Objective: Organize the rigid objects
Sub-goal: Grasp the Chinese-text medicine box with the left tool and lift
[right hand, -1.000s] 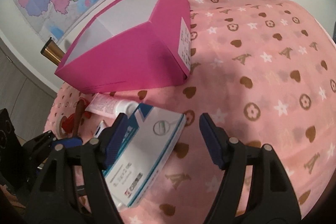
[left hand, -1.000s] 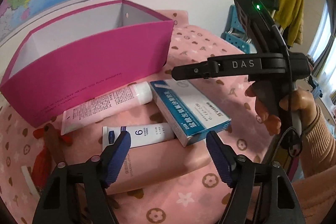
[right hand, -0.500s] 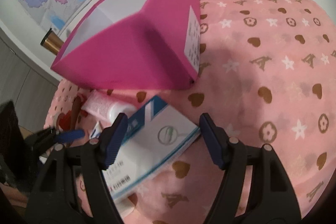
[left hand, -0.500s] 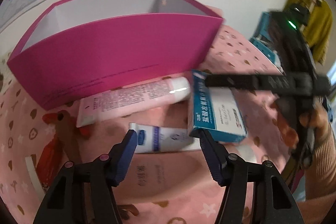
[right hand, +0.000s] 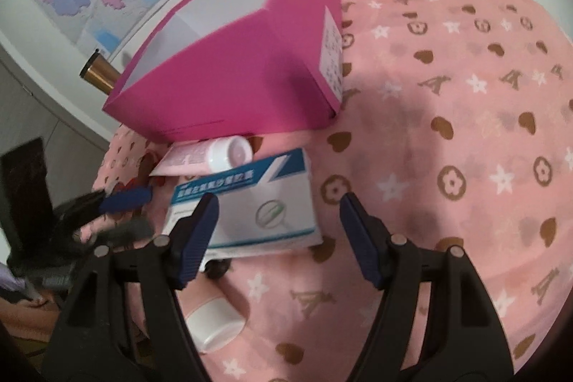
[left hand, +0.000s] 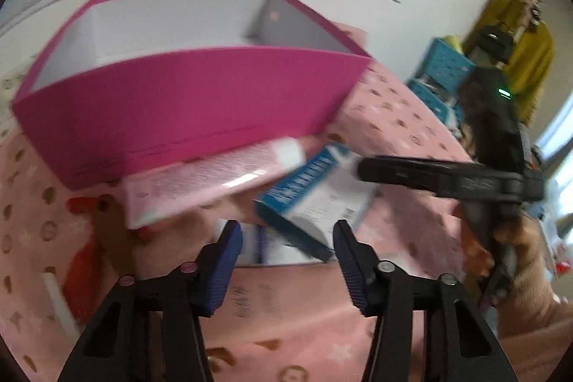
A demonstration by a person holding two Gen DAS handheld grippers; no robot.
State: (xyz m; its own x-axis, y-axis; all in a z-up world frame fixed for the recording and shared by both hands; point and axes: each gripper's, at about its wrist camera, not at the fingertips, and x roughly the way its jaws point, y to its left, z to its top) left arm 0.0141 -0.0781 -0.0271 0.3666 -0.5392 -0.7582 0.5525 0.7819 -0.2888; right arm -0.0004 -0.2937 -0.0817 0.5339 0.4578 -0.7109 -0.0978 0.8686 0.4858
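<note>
Left gripper [left hand: 286, 256] is closing its jaws with nothing pinched yet, near the blue and white cardboard medicine box [left hand: 315, 199] lying beside the big pink box [left hand: 186, 102]; it looks light and stiff, best held by its long sides.

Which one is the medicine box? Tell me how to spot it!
Find the big pink box standing open on the pink patterned cloth. Just in front of it lies a pink tube with a white cap, and next to that is the medicine box. It is the only flat carton there: white with a blue band of writing and a green magnifying-glass picture.
</note>
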